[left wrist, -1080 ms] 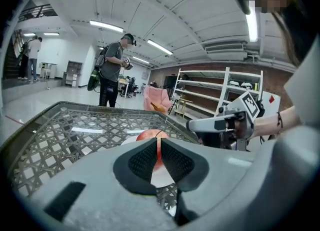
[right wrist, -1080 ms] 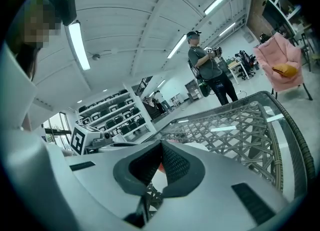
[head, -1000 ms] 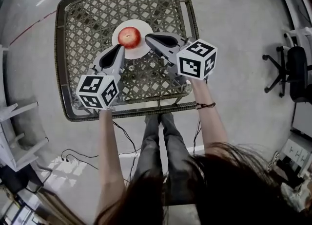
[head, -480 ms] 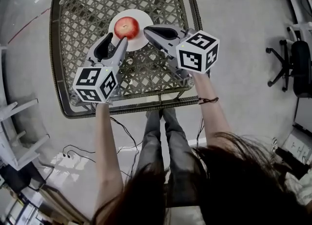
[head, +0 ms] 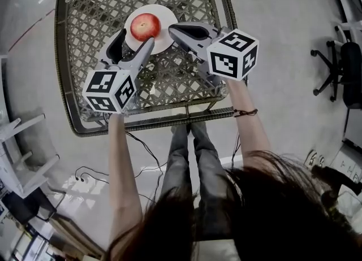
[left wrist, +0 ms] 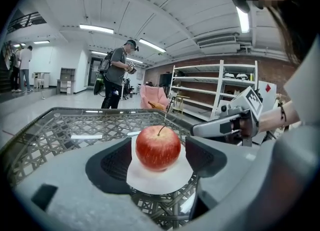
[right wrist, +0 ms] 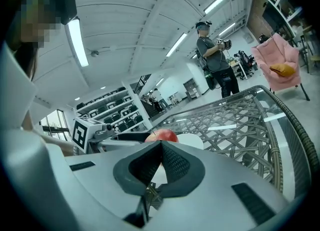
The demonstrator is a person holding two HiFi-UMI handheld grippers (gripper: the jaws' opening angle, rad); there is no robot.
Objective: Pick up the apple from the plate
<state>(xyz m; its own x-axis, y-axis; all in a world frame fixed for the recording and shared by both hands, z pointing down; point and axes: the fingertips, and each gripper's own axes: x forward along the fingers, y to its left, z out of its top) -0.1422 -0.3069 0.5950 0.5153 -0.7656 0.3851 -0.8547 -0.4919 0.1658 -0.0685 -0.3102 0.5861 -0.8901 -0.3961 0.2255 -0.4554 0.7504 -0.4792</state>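
Left claw (head: 136,38) had just been opening, apple (head: 145,26) just ahead (right claw (head: 172,28) closed, empty); a skewed advance risked rolling it off the plate (head: 164,40).

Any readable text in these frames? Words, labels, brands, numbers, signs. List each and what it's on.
No readable text in any view.
Left marker cube and right marker cube: black-and-white square patterns only, no letters or digits.
Apple, plate, table: no print visible.
Red sign on the far wall, left gripper view: too small to read.
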